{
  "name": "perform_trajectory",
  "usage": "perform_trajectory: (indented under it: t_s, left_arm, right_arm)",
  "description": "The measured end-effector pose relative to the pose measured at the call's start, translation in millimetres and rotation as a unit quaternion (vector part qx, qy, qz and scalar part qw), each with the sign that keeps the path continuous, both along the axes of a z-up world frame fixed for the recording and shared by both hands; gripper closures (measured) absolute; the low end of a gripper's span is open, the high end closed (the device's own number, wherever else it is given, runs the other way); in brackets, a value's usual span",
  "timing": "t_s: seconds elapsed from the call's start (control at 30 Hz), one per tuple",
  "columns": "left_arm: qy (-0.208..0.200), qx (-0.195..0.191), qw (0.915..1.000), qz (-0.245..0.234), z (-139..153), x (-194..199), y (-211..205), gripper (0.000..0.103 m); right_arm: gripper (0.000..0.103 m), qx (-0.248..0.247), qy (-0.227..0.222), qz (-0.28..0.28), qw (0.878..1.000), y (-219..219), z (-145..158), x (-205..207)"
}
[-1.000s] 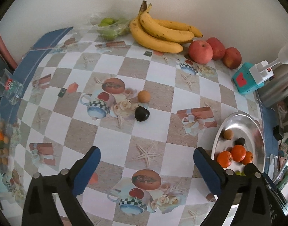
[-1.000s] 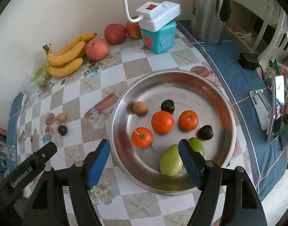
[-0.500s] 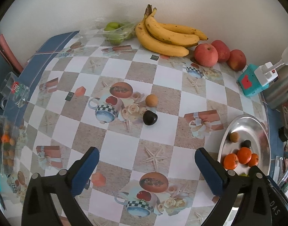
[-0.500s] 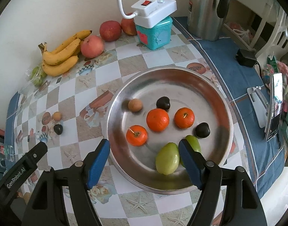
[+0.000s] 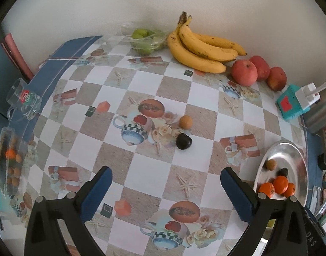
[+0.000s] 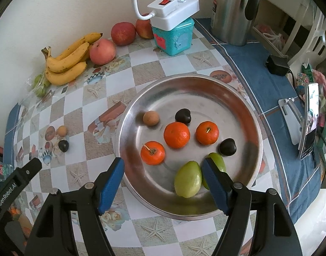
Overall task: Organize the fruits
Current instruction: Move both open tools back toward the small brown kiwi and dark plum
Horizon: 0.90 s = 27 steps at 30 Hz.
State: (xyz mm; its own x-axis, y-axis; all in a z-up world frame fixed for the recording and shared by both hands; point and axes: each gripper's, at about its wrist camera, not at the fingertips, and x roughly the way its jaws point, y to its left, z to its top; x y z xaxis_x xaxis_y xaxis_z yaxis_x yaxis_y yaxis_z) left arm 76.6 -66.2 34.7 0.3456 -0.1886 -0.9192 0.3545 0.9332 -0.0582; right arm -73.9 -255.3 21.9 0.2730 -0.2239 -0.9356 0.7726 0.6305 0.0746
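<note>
A small tan fruit (image 5: pixel 185 122) and a dark plum-like fruit (image 5: pixel 183 141) lie loose on the patterned tablecloth, ahead of my left gripper (image 5: pixel 166 178), which hangs open and empty above the cloth. The round metal tray (image 6: pixel 244 106) holds three oranges (image 6: pixel 176 134), two dark fruits (image 6: pixel 183 115), a tan fruit (image 6: pixel 150 118) and two green fruits (image 6: pixel 188 178). My right gripper (image 6: pixel 163 169) is open over the tray's near rim, empty, with the green fruits just beside its right finger. The same tray (image 5: pixel 299 160) shows at the right in the left wrist view.
Bananas (image 5: pixel 201 49), three red apples (image 5: pixel 244 72) and a bag of green fruit (image 5: pixel 146 39) line the back wall. A teal box with a white power strip (image 6: pixel 173 25), a steel kettle (image 6: pixel 233 10), a phone on a stand (image 6: pixel 310 125) and a glass mug (image 5: pixel 24 100) ring the table.
The left gripper's view has shifted a little, so the loose tan and dark fruits sit further right and lower in frame. The right gripper has held still.
</note>
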Motion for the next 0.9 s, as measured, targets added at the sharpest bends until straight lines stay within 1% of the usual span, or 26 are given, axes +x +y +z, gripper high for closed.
perform_trajectory:
  t_s: [0.23, 0.43, 0.67, 0.9]
  left_arm:
    - [-0.010, 0.005, 0.9998, 0.017, 3.3, 11.0, 12.8, 0.000]
    - [-0.010, 0.004, 0.9996, 0.025, 3.8, 18.8, 23.2, 0.000]
    - [-0.038, 0.025, 0.9984, 0.034, 10.9, 27.8, 37.2, 0.000]
    - [-0.062, 0.050, 0.9963, 0.031, 15.9, 37.1, 50.1, 0.000]
  right_arm:
    - [0.027, -0.002, 0.001, 0.001, 1.000, 1.2, 0.4, 0.7]
    - [0.027, -0.007, 0.003, 0.008, 1.000, 3.1, 1.1, 2.9]
    - [0.027, -0.016, 0.006, 0.023, 1.000, 10.0, 1.0, 10.0]
    - [0.027, -0.029, 0.009, 0.041, 0.999, 20.8, 2.2, 18.9]
